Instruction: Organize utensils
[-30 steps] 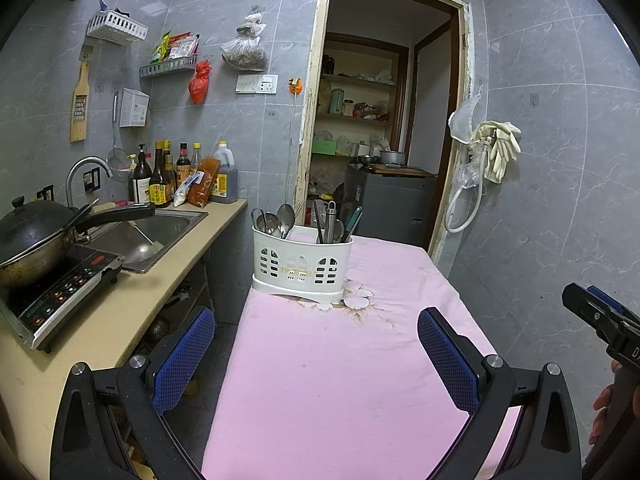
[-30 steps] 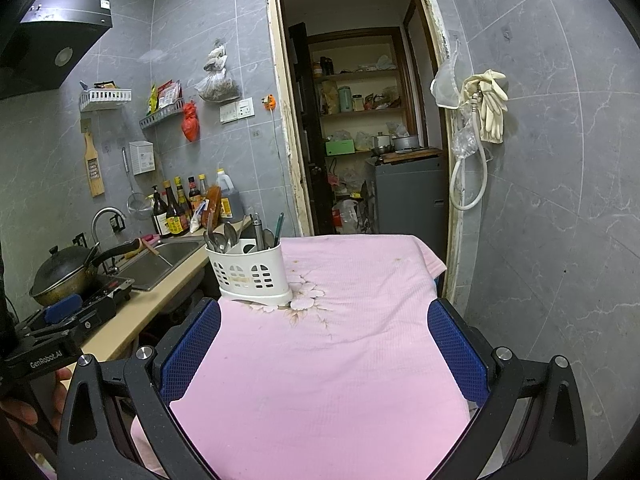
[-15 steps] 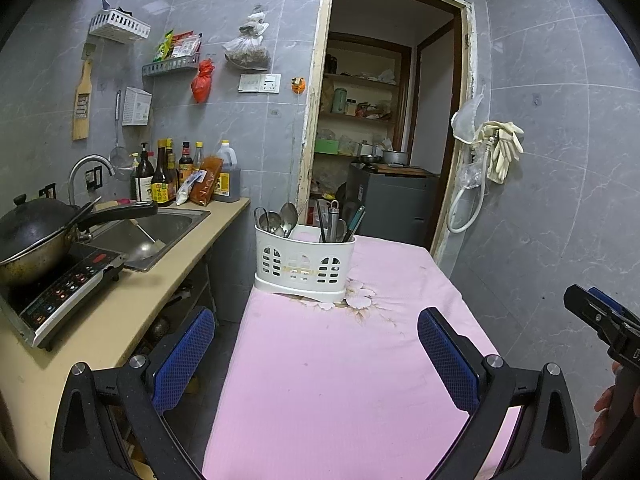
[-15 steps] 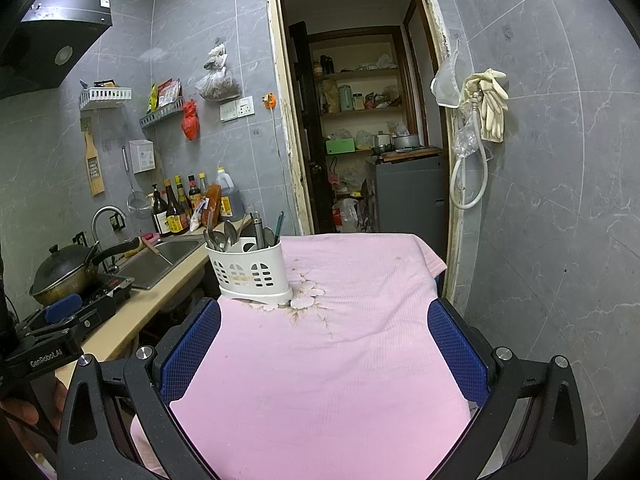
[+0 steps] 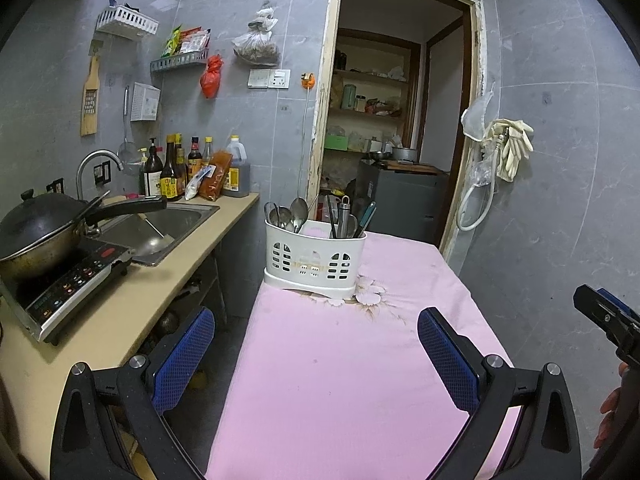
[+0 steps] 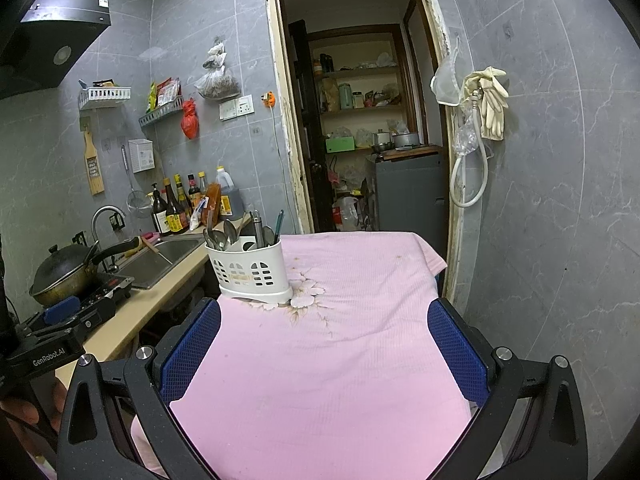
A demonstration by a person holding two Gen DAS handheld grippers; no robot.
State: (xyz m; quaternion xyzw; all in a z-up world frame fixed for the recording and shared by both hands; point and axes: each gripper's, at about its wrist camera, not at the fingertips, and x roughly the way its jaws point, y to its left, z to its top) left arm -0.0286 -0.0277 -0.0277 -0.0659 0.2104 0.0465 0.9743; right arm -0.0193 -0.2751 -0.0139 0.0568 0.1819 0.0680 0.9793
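A white slotted utensil caddy [image 5: 316, 256] [image 6: 250, 270] stands on the pink tablecloth [image 5: 340, 360] [image 6: 340, 344] near its far left corner. Spoons [image 5: 294, 212] [image 6: 224, 234] fill its left compartment; chopsticks, a steel handle and a teal-handled tool [image 5: 346, 218] [image 6: 266, 228] fill its right one. My left gripper [image 5: 316, 354] hovers open over the cloth's near end, well short of the caddy. My right gripper [image 6: 324, 344] is open too, nothing between its blue pads, with the caddy ahead to its left. Each gripper shows at the edge of the other's view.
A beige counter [image 5: 120, 312] runs along the left with an induction cooker and wok [image 5: 40, 236], a steel sink [image 5: 160, 228] and sauce bottles [image 5: 176, 172]. An open doorway [image 5: 396, 128] lies behind the table. Gloves and a hose [image 5: 504, 152] hang on the right wall.
The left view has shifted slightly, so the caddy sits a little higher and further right in it. The right view is nearly unchanged. Both grippers stay open.
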